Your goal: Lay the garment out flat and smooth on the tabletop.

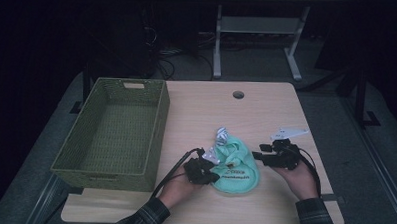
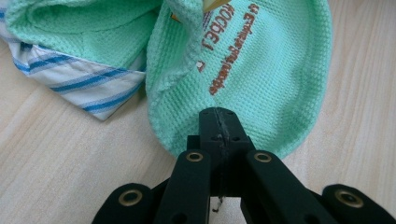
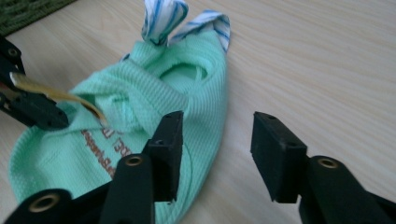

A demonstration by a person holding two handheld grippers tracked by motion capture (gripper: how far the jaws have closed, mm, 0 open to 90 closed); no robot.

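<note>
A mint-green knit garment (image 1: 237, 168) with brown lettering and blue-striped white trim (image 1: 220, 135) lies bunched on the wooden table (image 1: 266, 109). At its left edge my left gripper (image 1: 213, 175) is shut. In the left gripper view its jaws (image 2: 217, 116) meet flat together on the garment's (image 2: 261, 70) hem. My right gripper (image 1: 259, 151) hovers by the garment's right side, and it is open. In the right gripper view (image 3: 217, 144) its left pad stands over the garment's (image 3: 140, 102) edge, with bare wood under the gap. The left gripper (image 3: 42, 114) shows at that view's left edge.
A green woven basket (image 1: 158, 135) stands empty on the table's left half, close to my left hand. A round cable hole (image 1: 238, 95) sits near the table's far edge. Beyond the table stand a white desk frame (image 1: 217, 47) and cables on the floor.
</note>
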